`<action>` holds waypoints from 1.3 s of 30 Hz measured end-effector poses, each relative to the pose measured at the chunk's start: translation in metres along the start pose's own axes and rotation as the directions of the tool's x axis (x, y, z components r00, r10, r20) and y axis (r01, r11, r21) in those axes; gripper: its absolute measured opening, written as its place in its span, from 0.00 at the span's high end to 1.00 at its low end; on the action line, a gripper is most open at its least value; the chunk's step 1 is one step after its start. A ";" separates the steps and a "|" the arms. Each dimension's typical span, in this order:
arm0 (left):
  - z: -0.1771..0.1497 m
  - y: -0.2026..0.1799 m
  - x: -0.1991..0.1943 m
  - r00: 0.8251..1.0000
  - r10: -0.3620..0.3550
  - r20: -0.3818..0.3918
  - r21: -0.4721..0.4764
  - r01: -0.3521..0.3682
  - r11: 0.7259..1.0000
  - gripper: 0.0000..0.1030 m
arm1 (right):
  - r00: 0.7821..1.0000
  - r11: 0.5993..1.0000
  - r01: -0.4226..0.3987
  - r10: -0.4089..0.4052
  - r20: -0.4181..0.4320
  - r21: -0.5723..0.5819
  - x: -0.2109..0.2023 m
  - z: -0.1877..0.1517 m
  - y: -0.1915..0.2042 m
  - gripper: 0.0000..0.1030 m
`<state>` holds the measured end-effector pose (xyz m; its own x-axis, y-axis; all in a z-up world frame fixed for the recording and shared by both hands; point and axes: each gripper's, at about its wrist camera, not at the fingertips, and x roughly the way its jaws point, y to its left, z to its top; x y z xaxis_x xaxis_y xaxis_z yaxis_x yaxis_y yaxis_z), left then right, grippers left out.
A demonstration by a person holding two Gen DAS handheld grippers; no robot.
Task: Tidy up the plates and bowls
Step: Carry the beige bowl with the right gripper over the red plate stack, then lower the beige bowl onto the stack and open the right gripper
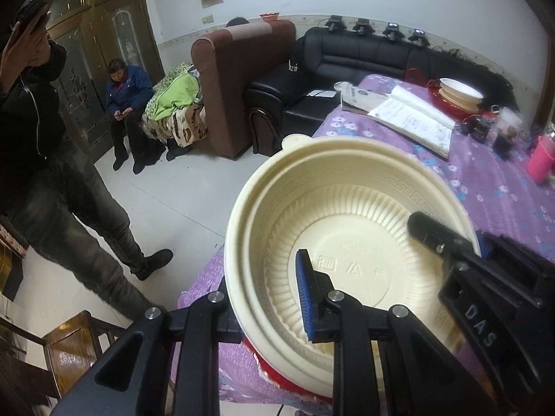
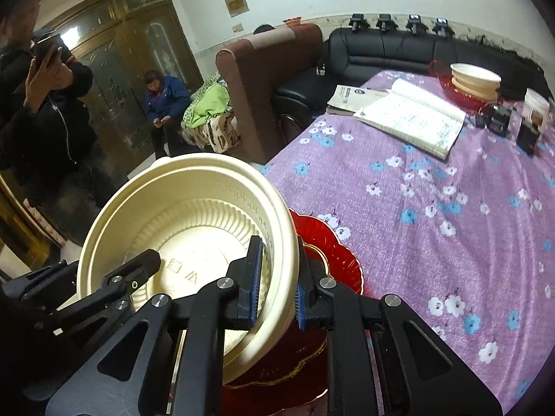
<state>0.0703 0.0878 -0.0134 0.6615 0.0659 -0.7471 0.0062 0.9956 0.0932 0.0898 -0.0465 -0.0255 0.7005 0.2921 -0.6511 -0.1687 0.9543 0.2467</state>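
The cream ribbed plastic bowl [image 2: 187, 228] sits tilted at the near corner of the table, resting on a red scalloped plastic plate [image 2: 329, 242]. In the left wrist view a second cream rim shows just outside the first, so it may be two bowls nested; I cannot tell for certain.

The right hand-held gripper [image 2: 275, 286] straddles the bowl's right rim, one blue pad inside the wall and one outside. A slight gap shows at the pads, so the jaws are not pressing.

The left hand-held gripper [image 1: 263, 301] straddles the opposite rim, its right blue pad inside the bowl and clear of the wall. Its other finger is hidden behind the rim, so whether it grips I cannot tell.

Beyond the bowl, the table carries a purple flowered cloth [image 2: 451, 208]. Far from the bowl lies an open white notebook [image 2: 412, 118]. Past it, a stack of cream bowls [image 2: 475, 81] sits in a red basket [image 2: 451, 86]. A pink plastic cup [image 1: 539, 159] stands to the right.
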 end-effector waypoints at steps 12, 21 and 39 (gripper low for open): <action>-0.011 0.005 -0.030 0.980 0.147 0.131 0.002 -0.148 0.989 0.19 | 0.988 0.999 0.050 -0.049 0.148 -0.004 -0.044 -0.005 -0.015 0.74; -0.022 0.016 -0.056 0.977 0.061 0.204 -0.099 -0.042 0.994 0.19 | 0.984 0.999 0.039 -0.043 0.171 0.026 -0.068 -0.028 -0.040 0.74; -0.034 -0.023 -0.090 0.936 0.099 0.338 -0.148 -0.051 0.988 0.15 | 0.977 0.997 -0.032 0.047 0.206 -0.075 -0.115 -0.062 -0.027 0.74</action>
<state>-0.0150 0.0615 0.0290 0.8731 0.1375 -0.4678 -0.1385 0.9898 0.0325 -0.0290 -0.1022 -0.0015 0.8196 0.3174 -0.4771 -0.2425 0.9465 0.2130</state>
